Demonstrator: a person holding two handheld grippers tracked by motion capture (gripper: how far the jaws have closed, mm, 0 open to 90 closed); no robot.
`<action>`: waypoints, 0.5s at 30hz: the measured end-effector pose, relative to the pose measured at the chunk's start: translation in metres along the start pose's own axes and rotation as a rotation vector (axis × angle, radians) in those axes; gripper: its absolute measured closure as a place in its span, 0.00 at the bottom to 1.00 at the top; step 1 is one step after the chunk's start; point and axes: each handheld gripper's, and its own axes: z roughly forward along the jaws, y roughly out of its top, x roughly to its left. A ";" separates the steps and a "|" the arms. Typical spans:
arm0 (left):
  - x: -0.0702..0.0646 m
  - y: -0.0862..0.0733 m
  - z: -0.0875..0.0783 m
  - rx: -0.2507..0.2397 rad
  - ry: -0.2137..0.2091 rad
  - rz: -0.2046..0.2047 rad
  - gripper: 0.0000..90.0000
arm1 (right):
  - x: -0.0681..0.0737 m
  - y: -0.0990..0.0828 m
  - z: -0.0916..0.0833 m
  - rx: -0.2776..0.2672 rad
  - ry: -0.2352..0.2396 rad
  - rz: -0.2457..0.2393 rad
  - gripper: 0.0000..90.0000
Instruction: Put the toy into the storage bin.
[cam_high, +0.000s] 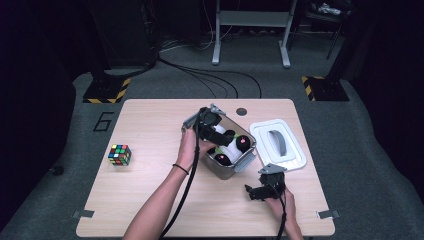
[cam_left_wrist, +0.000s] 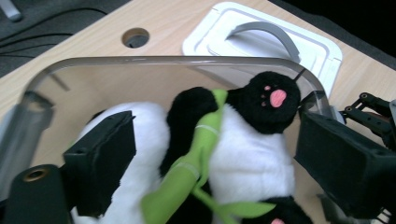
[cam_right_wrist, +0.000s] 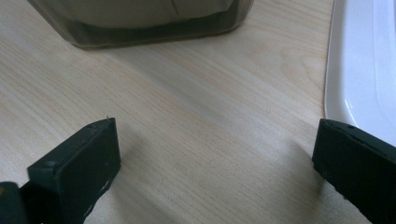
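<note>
- While you are holding the left gripper (cam_high: 220, 134) over the clear bin (cam_high: 247, 162), its jaws are standing released, spread to either side of the plush panda (cam_left_wrist: 243, 154) without pressing on it.
- You are keeping the panda inside the bin: white body, black limbs, a pink paw pad facing up, and a green bamboo stalk (cam_left_wrist: 196, 154) lying across its chest.
- In the left gripper view, the one jaw is sitting against the white fur at the lower left; the other is standing at the right by the bin wall, apart from the plush.
- You are resting the right gripper (cam_high: 260, 191) low over the tabletop (cam_high: 150, 200), just in front of the bin's near corner; its jaws are parted wide with bare wood between them and nothing grasped.
- In the right gripper view, the bin's smoky wall is showing at the top, and the white lid (cam_right_wrist: 364, 60) is running down the right edge.
- The lid (cam_high: 278, 144) is lying flat on the tabletop, handle up, just beside the bin on its right.
- A colour cube (cam_high: 120, 154) is sitting well apart on the left side of the tabletop.
- Cables are trailing from both grippers toward you.
</note>
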 end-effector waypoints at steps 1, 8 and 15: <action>0.000 0.000 0.000 0.000 0.000 0.000 0.12 | 0.000 0.000 0.000 0.000 0.000 0.000 0.00; 0.018 -0.017 -0.024 -0.037 0.035 -0.036 0.09 | -0.001 0.000 0.000 0.004 0.004 -0.016 0.00; 0.034 -0.031 -0.044 -0.055 0.068 -0.059 0.06 | -0.001 0.000 0.000 0.004 0.003 -0.015 0.00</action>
